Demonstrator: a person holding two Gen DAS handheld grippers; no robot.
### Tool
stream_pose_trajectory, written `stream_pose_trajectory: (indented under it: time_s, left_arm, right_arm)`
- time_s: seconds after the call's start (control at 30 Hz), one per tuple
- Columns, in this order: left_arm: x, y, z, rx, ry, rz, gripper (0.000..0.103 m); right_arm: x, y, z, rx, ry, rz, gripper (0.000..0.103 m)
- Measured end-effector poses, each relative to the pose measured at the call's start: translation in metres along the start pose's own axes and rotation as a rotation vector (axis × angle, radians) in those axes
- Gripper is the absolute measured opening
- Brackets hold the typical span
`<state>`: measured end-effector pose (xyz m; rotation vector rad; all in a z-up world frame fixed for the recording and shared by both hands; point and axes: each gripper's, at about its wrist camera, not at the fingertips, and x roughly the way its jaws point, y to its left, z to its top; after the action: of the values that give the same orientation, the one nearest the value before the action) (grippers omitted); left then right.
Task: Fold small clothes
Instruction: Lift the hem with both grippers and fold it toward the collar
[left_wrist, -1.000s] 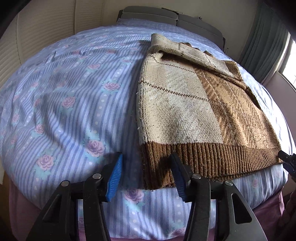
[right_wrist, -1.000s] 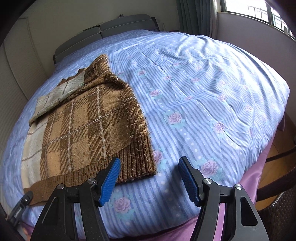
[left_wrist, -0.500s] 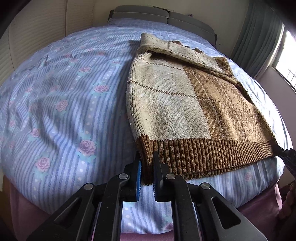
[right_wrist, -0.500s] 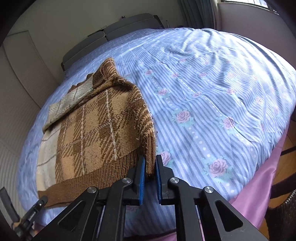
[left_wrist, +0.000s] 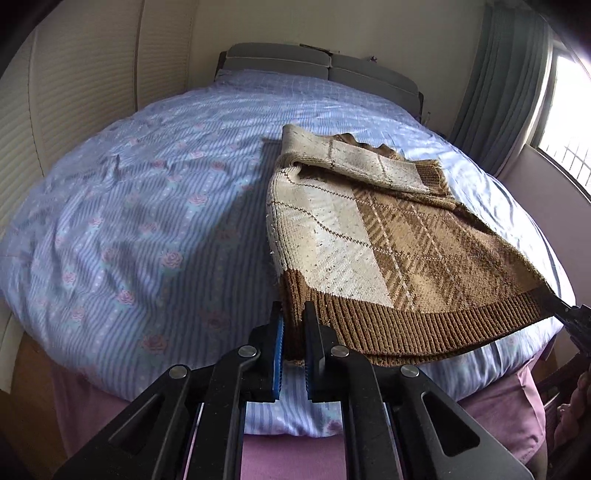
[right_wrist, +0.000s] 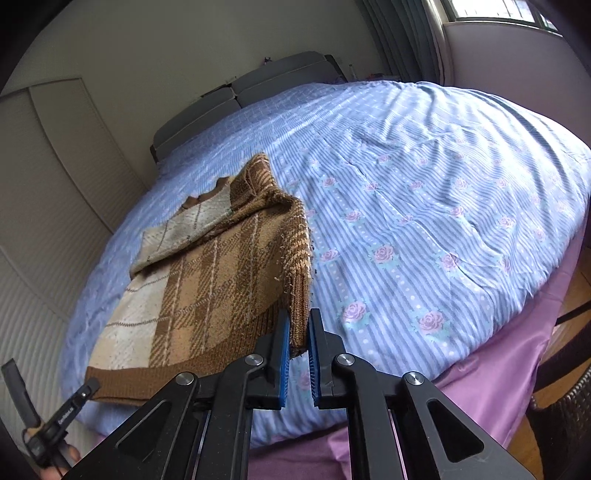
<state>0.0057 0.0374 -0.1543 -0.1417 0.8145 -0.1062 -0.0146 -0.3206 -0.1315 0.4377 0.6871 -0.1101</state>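
A brown and cream argyle knit sweater (left_wrist: 388, 236) lies on the bed with its sleeves folded in; it also shows in the right wrist view (right_wrist: 207, 280). My left gripper (left_wrist: 293, 325) is shut on the left corner of its ribbed brown hem (left_wrist: 406, 325). My right gripper (right_wrist: 298, 332) is shut on the right corner of the hem. Both corners are lifted off the bed and the hem hangs stretched between the grippers. The far end of the sweater rests on the cover.
The bed has a blue striped cover with pink roses (left_wrist: 140, 221), (right_wrist: 424, 206) and a purple skirt (right_wrist: 498, 373) below. A grey headboard (left_wrist: 317, 68) stands at the far end. A window and curtains (left_wrist: 517, 96) are to the right, closet doors (left_wrist: 74, 85) to the left.
Both grippers went from open beside the hem to shut on its corners. They have since risen, lifting the hem edge off the bed.
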Motion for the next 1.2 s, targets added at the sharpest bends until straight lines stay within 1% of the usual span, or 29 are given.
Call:
stream_pose_trajectory:
  time_s: [0.07, 0.17, 0.2, 0.33, 0.47, 0.6, 0.67, 0.77, 0.9, 1.0, 1.07, 1.2]
  left_arm:
    - [0.004, 0.002, -0.002, 0.002, 0.011, 0.007, 0.011]
    - [0.01, 0.006, -0.001, -0.029, 0.026, -0.001, 0.011]
    - [0.007, 0.007, 0.0, -0.032, 0.016, -0.004, 0.011]
    - [-0.01, 0.004, 0.018, -0.049, -0.074, -0.018, 0.011]
    - [-0.018, 0.006, 0.055, -0.097, -0.157, -0.044, 0.011]
    - [-0.012, 0.005, 0.106, -0.115, -0.246, -0.055, 0.011]
    - [-0.004, 0.003, 0.134, -0.123, -0.286, -0.053, 0.011]
    - [0.018, 0.001, 0.172, -0.141, -0.319, -0.043, 0.011]
    - [0.058, -0.001, 0.217, -0.16, -0.327, -0.025, 0.011]
    - [0.096, -0.004, 0.246, -0.159, -0.309, -0.004, 0.011]
    - [0.122, -0.005, 0.262, -0.159, -0.283, 0.003, 0.011]
    - [0.176, -0.005, 0.283, -0.154, -0.22, 0.031, 0.011]
  right_arm:
    - [-0.002, 0.003, -0.002, -0.013, -0.003, 0.012, 0.009]
    - [0.0, 0.0, -0.002, 0.013, -0.009, 0.018, 0.009]
    - [-0.001, -0.002, 0.0, 0.024, -0.021, 0.028, 0.009]
    - [-0.015, 0.007, 0.02, 0.024, -0.112, 0.072, 0.009]
    - [-0.018, 0.022, 0.055, 0.031, -0.197, 0.113, 0.009]
    - [-0.006, 0.04, 0.095, 0.03, -0.273, 0.142, 0.009]
    - [0.004, 0.049, 0.115, 0.029, -0.309, 0.147, 0.009]
    - [0.027, 0.057, 0.146, 0.055, -0.338, 0.147, 0.009]
    - [0.073, 0.065, 0.184, 0.079, -0.34, 0.117, 0.009]
    - [0.114, 0.067, 0.209, 0.101, -0.314, 0.093, 0.009]
    - [0.142, 0.067, 0.222, 0.112, -0.29, 0.082, 0.009]
    - [0.199, 0.066, 0.238, 0.113, -0.228, 0.043, 0.009]
